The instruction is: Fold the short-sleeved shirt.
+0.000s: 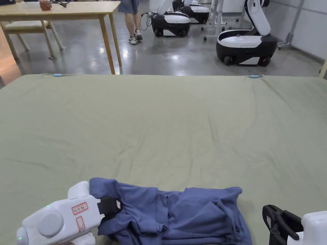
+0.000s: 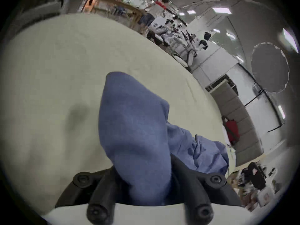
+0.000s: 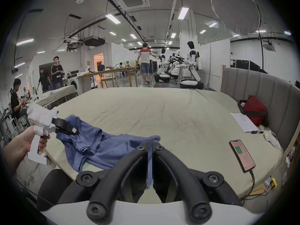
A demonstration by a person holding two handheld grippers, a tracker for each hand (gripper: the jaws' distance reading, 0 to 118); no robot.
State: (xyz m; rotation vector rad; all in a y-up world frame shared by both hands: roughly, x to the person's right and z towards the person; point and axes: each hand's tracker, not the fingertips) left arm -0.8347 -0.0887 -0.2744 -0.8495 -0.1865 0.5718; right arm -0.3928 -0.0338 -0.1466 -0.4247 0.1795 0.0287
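My left gripper (image 1: pixel 110 205) is partly cut off by the lower edge of the head view, and its jaw tips are sunk in blue cloth there. In its own view the blue short-sleeved shirt (image 2: pixel 134 140) bulges up between the two black jaws, which press on it from both sides, so it is pinching the shirt. From the right gripper view I see the left gripper (image 3: pixel 68 127) biting one end of the shirt (image 3: pixel 103 149), with a hand (image 3: pixel 24 144) on its white grip.

The right gripper (image 3: pixel 150 145) has its jaws pressed together on a thin strip of the same blue fabric; the strip runs down the narrow gap between them. In the head view the right gripper (image 1: pixel 281 220) sits at the frame corner, mostly cropped, and I cannot make out its hold from there.

The shirt (image 1: pixel 178 213) lies crumpled and soft between the two grippers, its near edge out of frame, on a wrinkled pale green sheet (image 1: pixel 166 127).

Red-outlined labels sit on the left gripper's smooth white plastic body; the writing is too small for me to read. To the right of the right gripper lies a phone (image 3: pixel 241 155) with a cable, and past it a sheet of paper (image 3: pixel 243 122) and a red bag (image 3: pixel 254 110).
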